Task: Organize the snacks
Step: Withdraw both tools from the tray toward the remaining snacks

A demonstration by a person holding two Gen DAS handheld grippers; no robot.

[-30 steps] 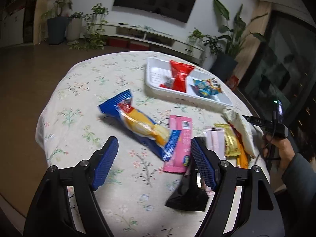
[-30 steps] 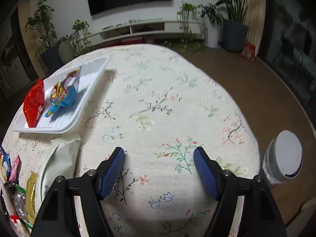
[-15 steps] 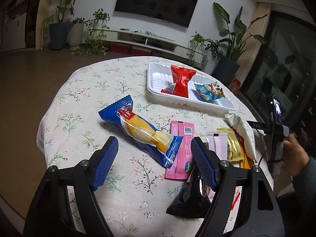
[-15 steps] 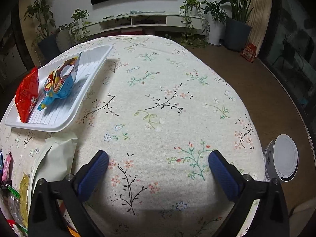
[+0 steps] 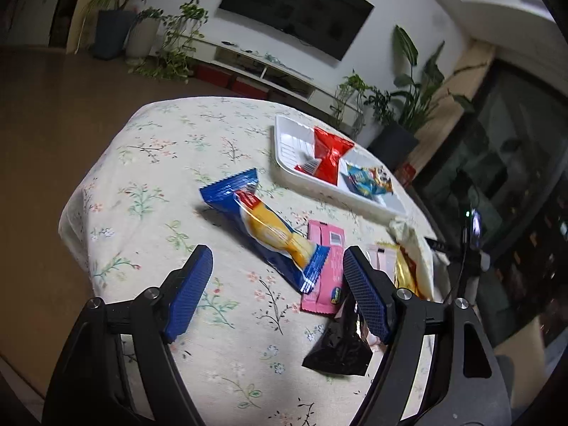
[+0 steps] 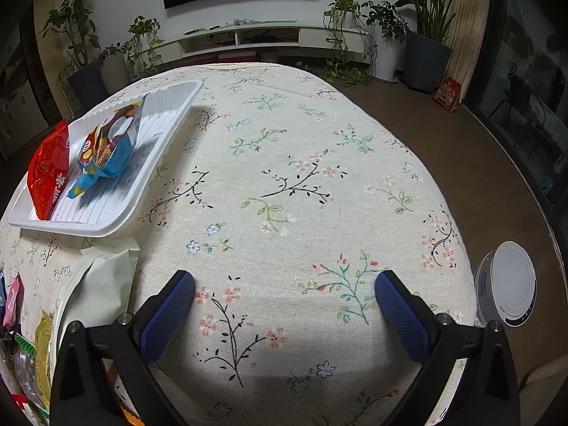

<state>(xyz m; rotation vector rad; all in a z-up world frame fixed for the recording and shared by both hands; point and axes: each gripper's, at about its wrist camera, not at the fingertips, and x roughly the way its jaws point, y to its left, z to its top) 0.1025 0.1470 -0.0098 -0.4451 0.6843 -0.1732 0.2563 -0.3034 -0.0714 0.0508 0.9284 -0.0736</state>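
A white tray at the table's far side holds a red packet and a blue cartoon packet; the tray also shows at left in the right wrist view. A blue and yellow cake packet lies ahead of my left gripper, which is open and empty above the cloth. A pink packet, a black packet and gold packets lie by its right finger. My right gripper is open and empty over bare cloth.
The round table has a floral cloth and its edge drops off close on the right. A pale green packet lies left of the right gripper. A white round device stands on the floor at right. Plants and a TV shelf line the far wall.
The right gripper's jaws have opened wider and it has moved slightly forward over the cloth. The left gripper has shifted a little, with its view tilted; the snacks have not moved.
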